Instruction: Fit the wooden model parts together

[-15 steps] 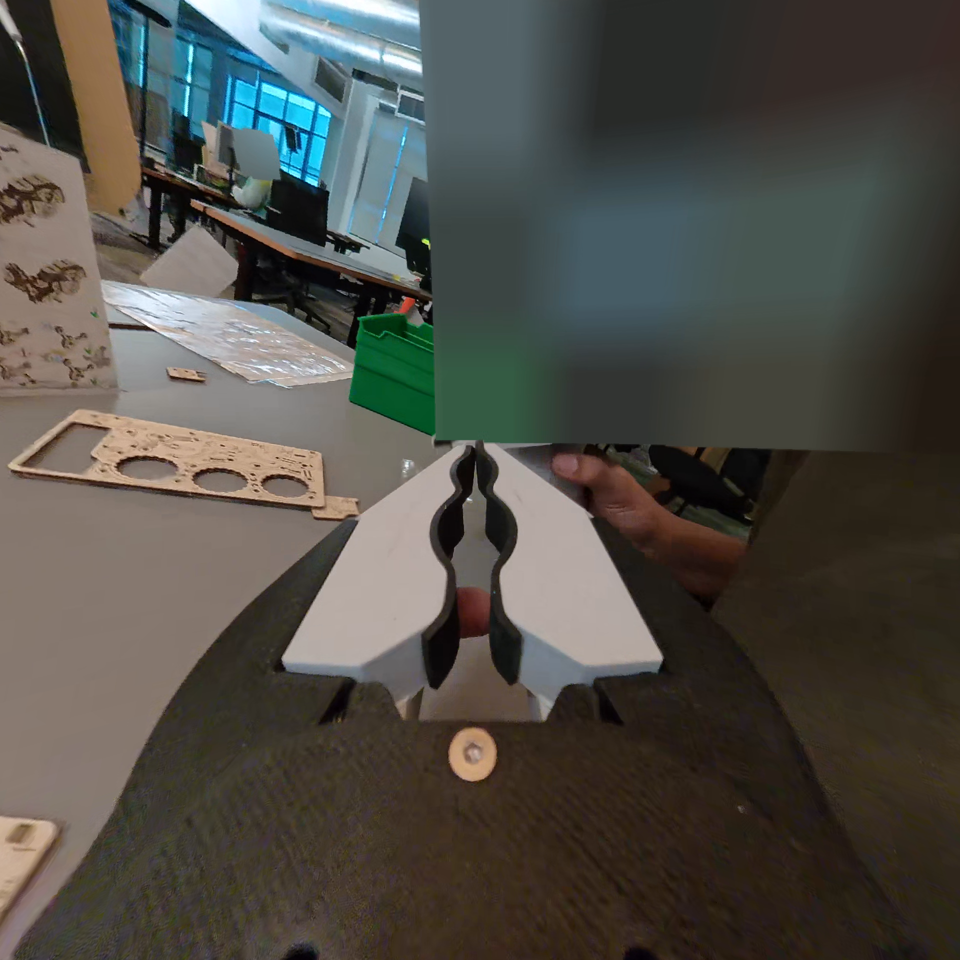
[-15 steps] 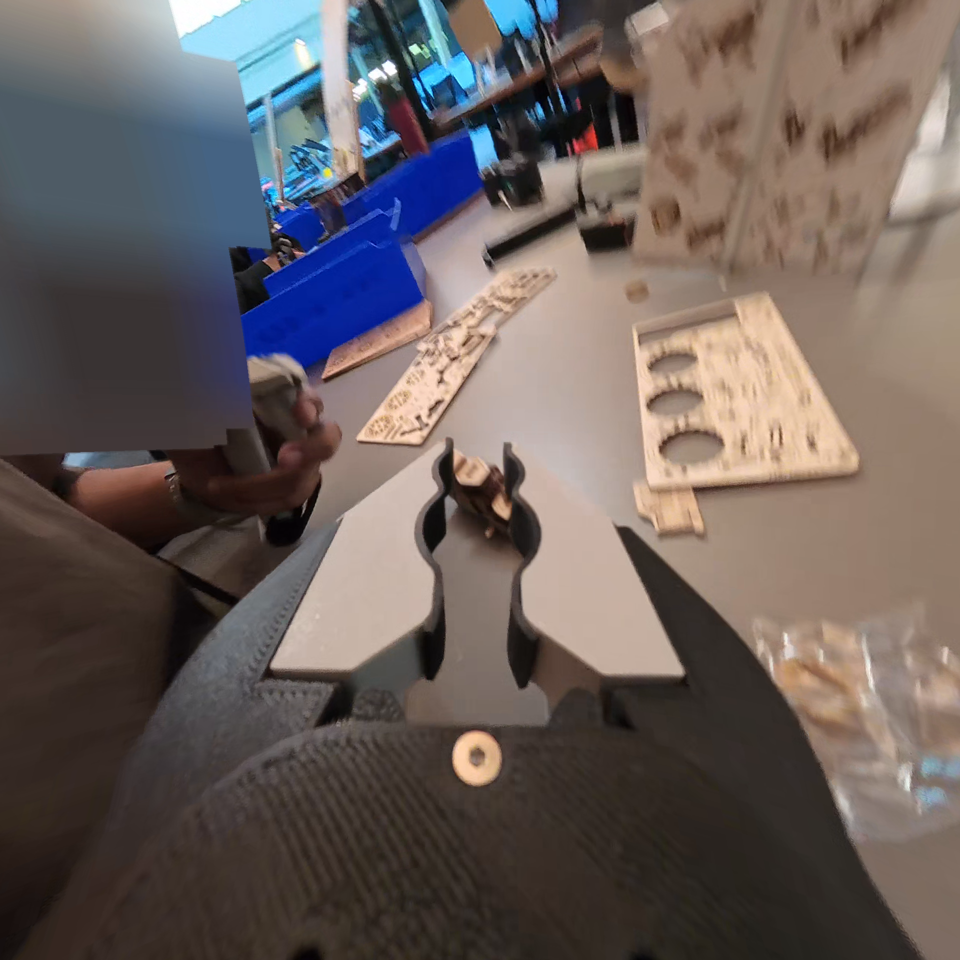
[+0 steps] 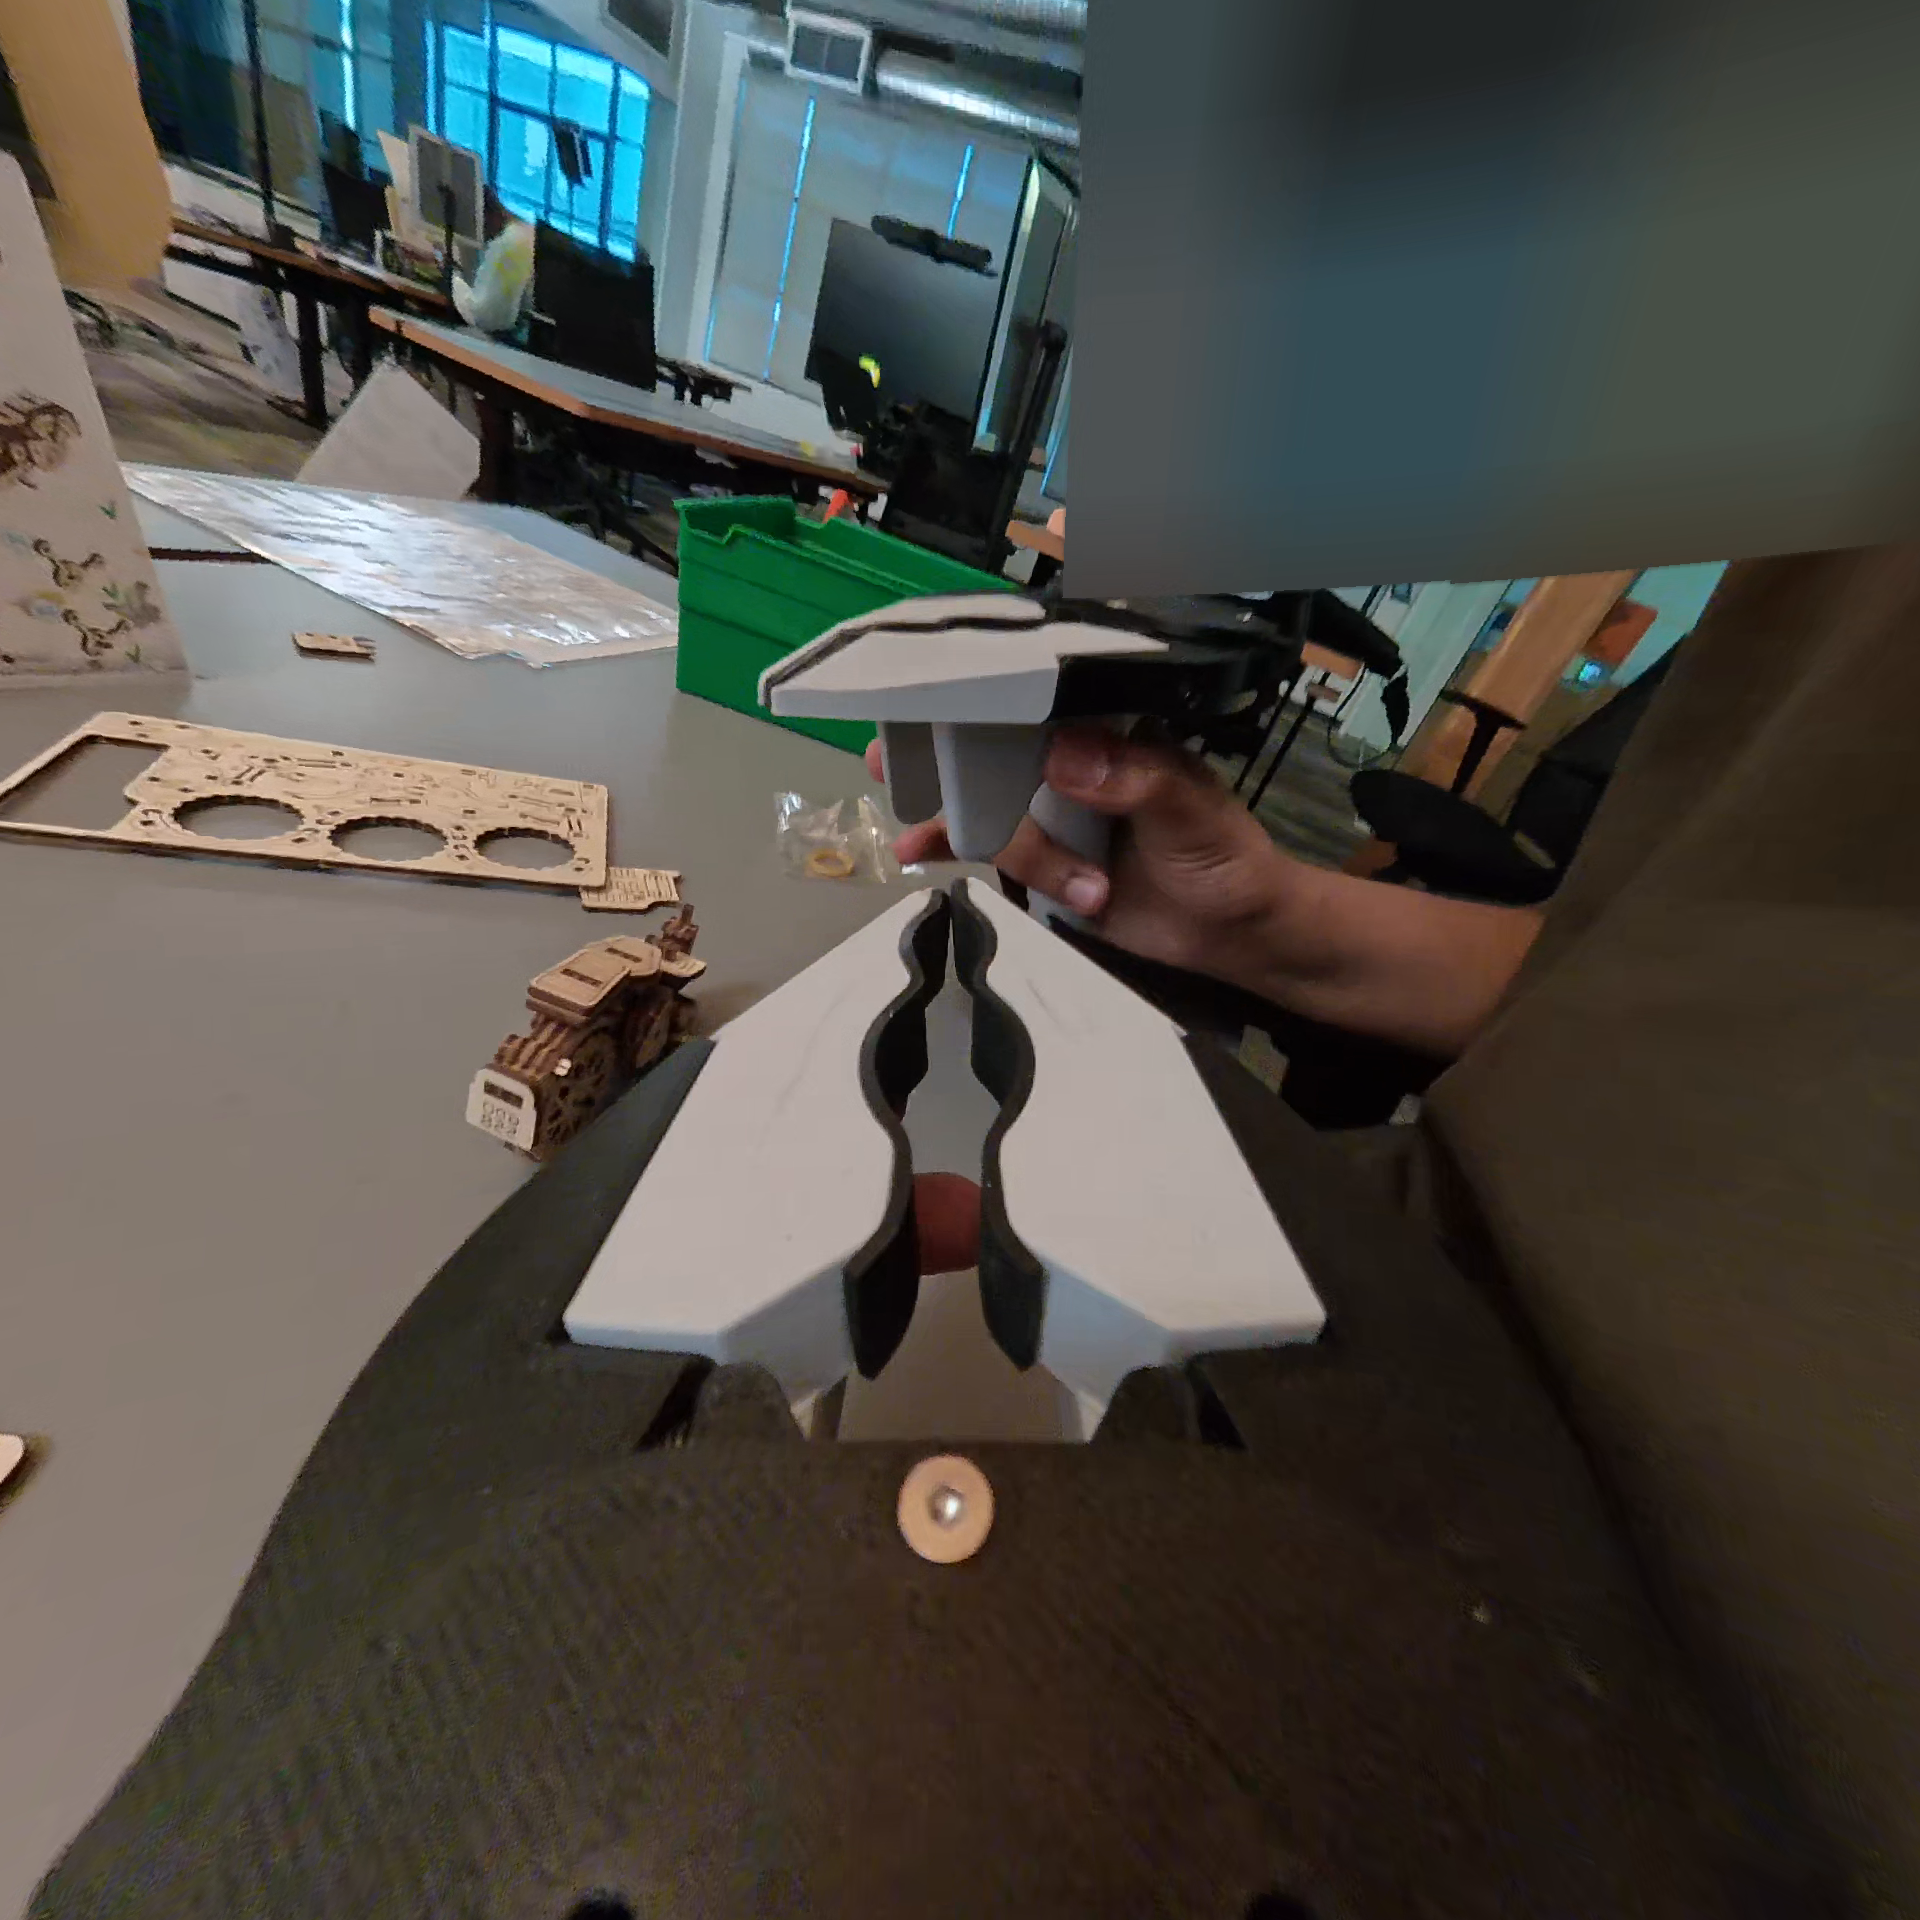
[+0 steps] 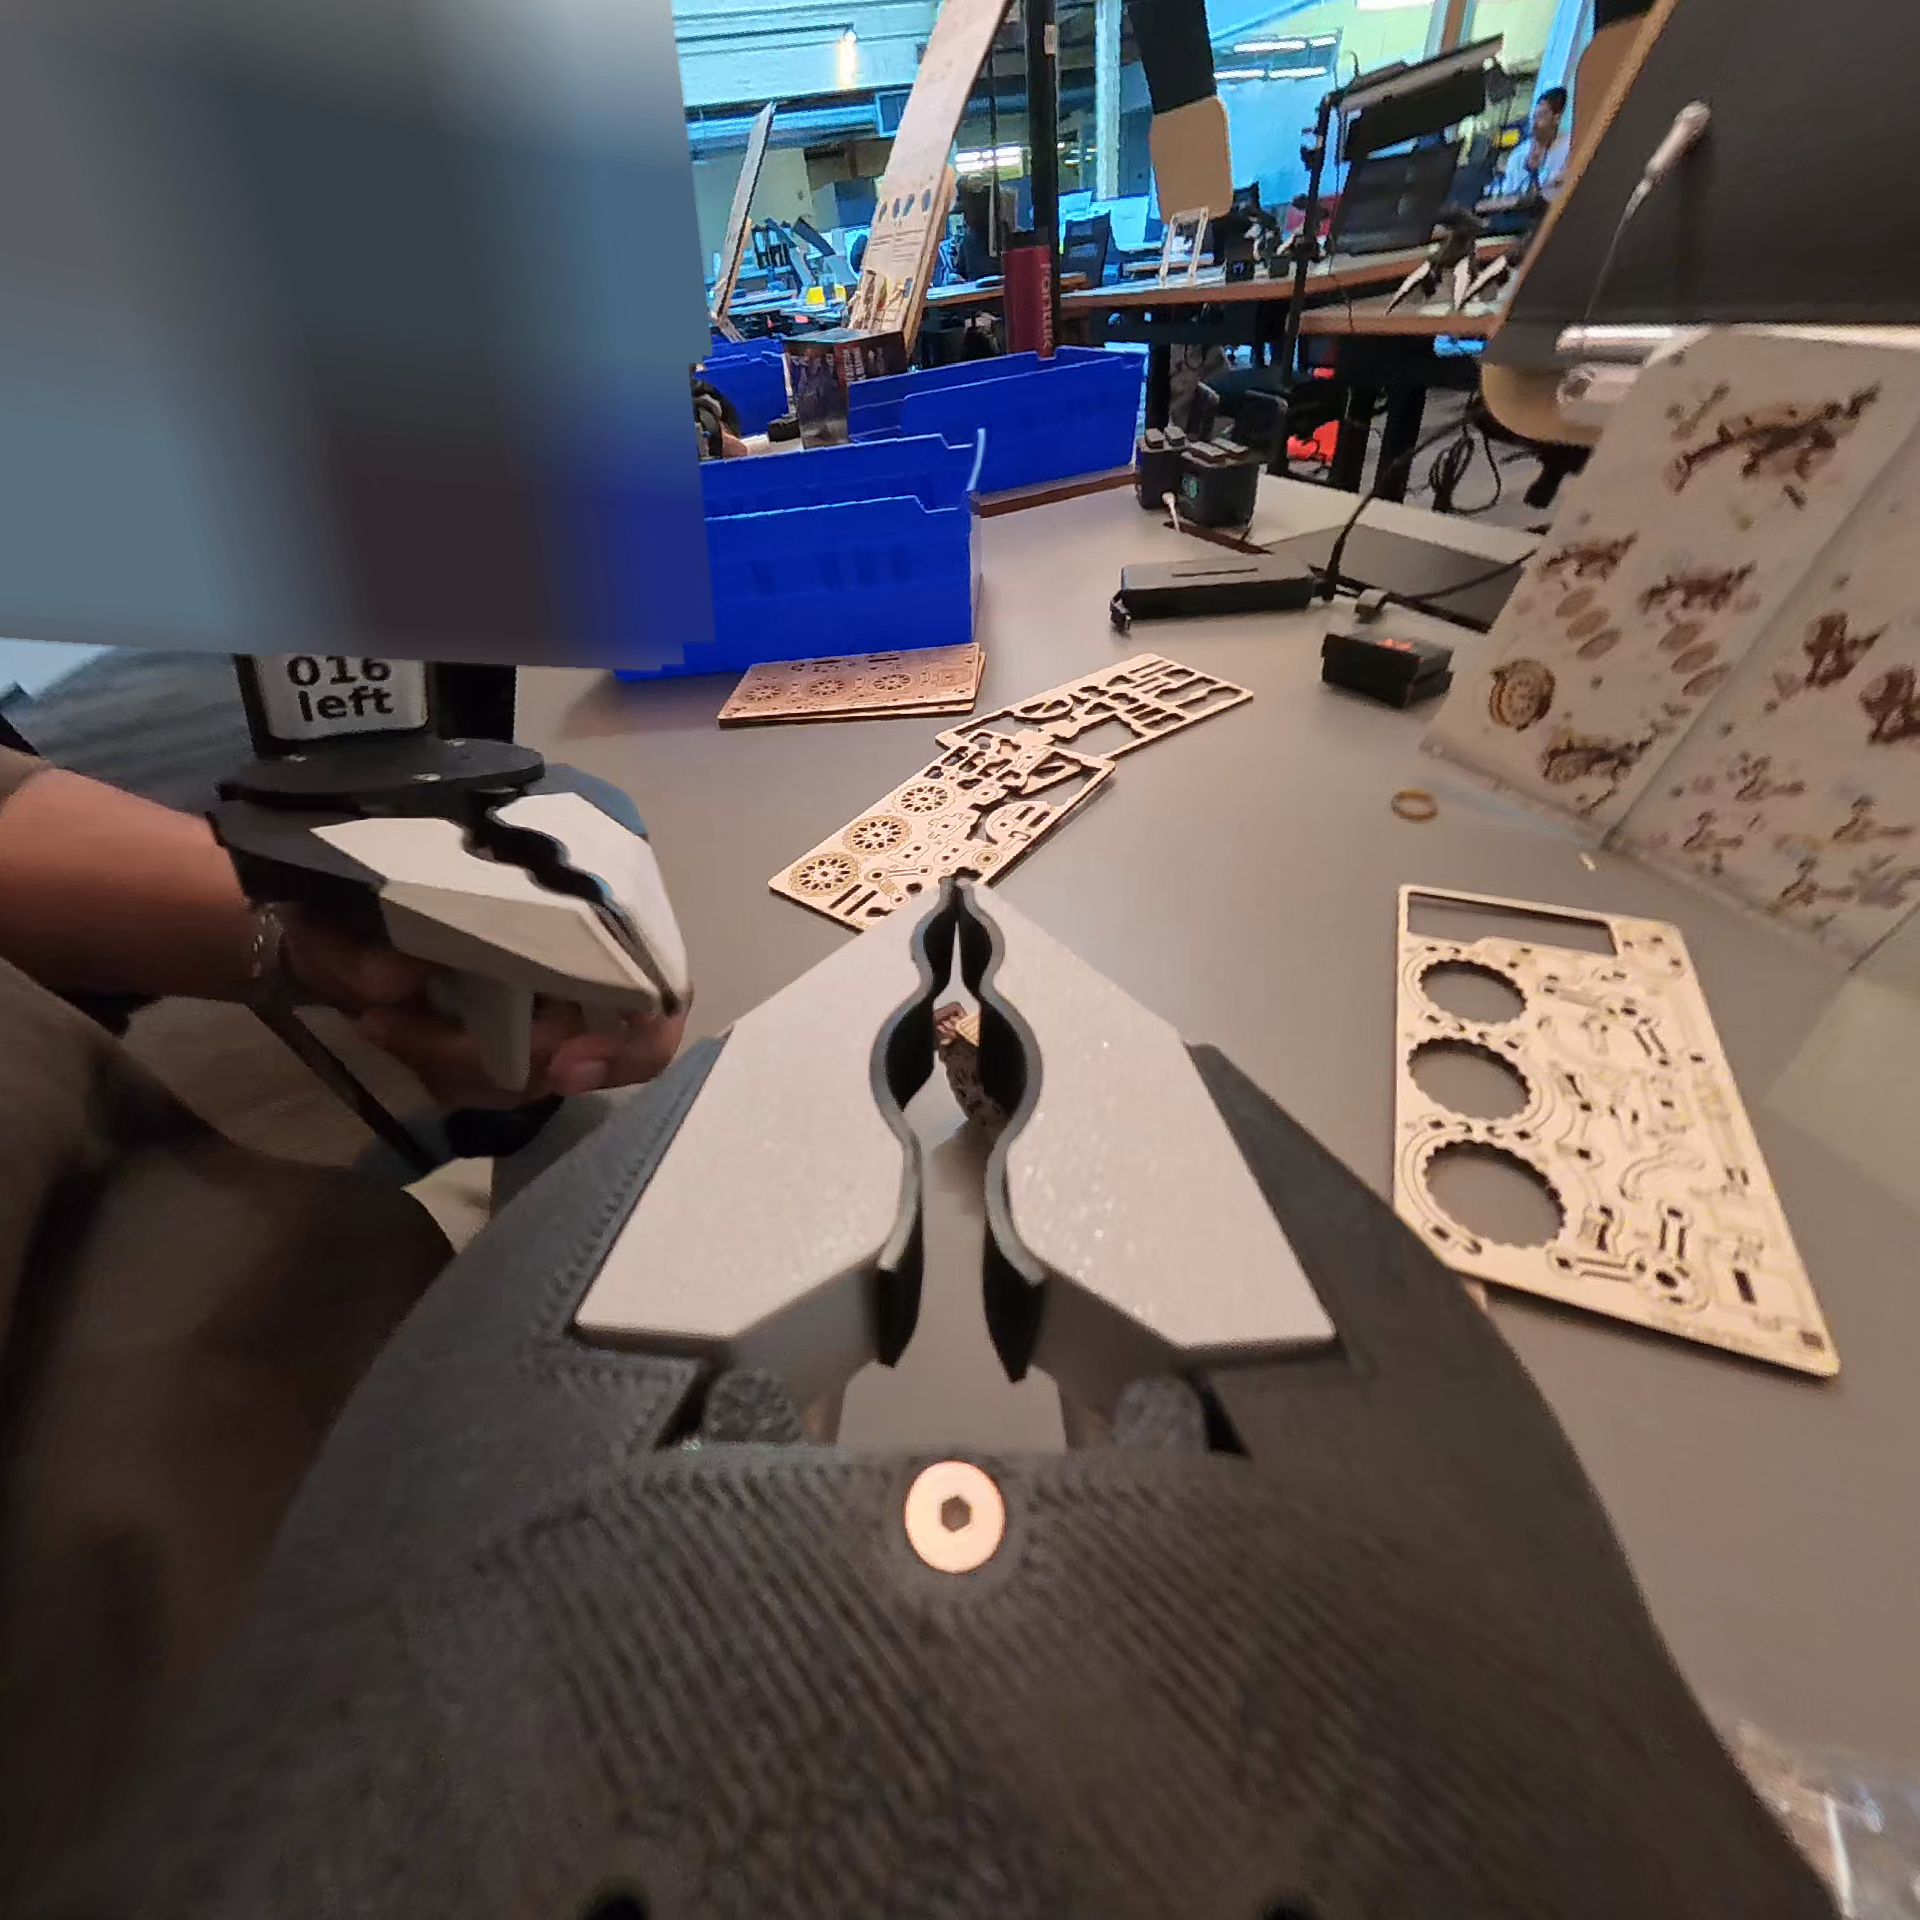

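2 claws shut | right claw (image 4: 954, 904) released model (image 3: 592, 1029) onto table (image 3: 260, 1195)

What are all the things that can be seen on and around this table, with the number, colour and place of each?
motorcycle model: one, brown wood, standing on the table
punched sheet: one, pale wood, three round holes, lying flat
part sheets: two, pale wood, flat, overlapping
plastic bag: one, clear, by the green bin
green bin: one, green, far edge
blue bins: several, blue, at the back
printed pages: white and brown, leaning upright
table: one, grey
left tongs: grey and black, shut, empty
right tongs: grey and black, shut
left hand, right hand: each on a handle
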Action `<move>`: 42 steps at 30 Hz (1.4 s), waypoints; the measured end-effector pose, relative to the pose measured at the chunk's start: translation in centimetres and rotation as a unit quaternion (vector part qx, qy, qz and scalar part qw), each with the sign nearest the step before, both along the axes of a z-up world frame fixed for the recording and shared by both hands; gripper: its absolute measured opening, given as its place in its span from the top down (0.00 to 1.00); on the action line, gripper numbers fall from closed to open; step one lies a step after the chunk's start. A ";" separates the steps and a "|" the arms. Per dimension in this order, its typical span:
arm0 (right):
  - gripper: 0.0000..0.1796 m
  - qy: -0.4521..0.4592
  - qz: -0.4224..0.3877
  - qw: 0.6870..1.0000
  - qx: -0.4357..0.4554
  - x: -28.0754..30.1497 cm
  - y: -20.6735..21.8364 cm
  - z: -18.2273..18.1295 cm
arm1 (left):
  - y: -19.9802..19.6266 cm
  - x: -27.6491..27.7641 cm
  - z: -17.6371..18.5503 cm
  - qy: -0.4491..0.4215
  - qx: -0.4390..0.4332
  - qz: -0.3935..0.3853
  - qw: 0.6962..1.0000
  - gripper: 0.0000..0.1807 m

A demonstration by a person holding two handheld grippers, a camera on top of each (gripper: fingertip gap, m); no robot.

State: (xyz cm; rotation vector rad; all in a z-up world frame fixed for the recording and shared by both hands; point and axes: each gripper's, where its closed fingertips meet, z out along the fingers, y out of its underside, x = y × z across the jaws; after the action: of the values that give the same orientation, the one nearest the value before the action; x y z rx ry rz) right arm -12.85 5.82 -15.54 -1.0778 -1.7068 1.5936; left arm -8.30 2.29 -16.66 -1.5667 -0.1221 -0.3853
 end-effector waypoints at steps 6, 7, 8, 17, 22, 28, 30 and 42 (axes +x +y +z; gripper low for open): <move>1.00 0.005 -0.006 0.999 0.043 -0.2 -0.3 -0.6 | 0.6 0.3 -0.9 0.001 -0.019 -0.018 1.000 1.00; 1.00 0.004 -0.008 0.999 0.042 -0.1 -0.2 -0.7 | 0.8 0.3 -0.9 -0.003 -0.019 -0.023 1.000 1.00; 1.00 0.003 -0.011 0.999 0.038 0.0 0.0 -0.7 | 0.9 0.4 -0.9 -0.006 -0.019 -0.028 0.999 1.00; 1.00 -0.036 -0.075 0.996 0.029 1.7 3.0 -2.0 | 2.7 2.3 -0.9 -0.016 -0.022 -0.097 0.995 1.00; 1.00 -0.094 -0.110 0.989 0.019 2.7 4.5 -4.0 | 3.6 3.4 -1.0 -0.022 -0.026 -0.135 0.990 1.00; 1.00 -0.111 -0.139 0.984 -0.008 3.8 5.9 -4.5 | 4.3 4.1 -1.0 -0.031 -0.029 -0.162 0.986 1.00; 1.00 -0.115 -0.142 0.983 -0.016 4.0 6.1 -4.6 | 4.4 4.2 -1.1 -0.035 -0.030 -0.167 0.985 1.00; 1.00 -0.125 -0.129 0.983 -0.025 3.8 5.6 -4.9 | 4.3 3.7 -1.3 -0.035 -0.036 -0.157 0.986 1.00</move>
State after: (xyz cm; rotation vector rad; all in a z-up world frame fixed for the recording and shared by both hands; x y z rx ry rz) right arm -9.06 11.39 -20.43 -1.5127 -1.6075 1.3901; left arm -4.58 6.55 -17.99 -1.6478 0.0586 -0.6909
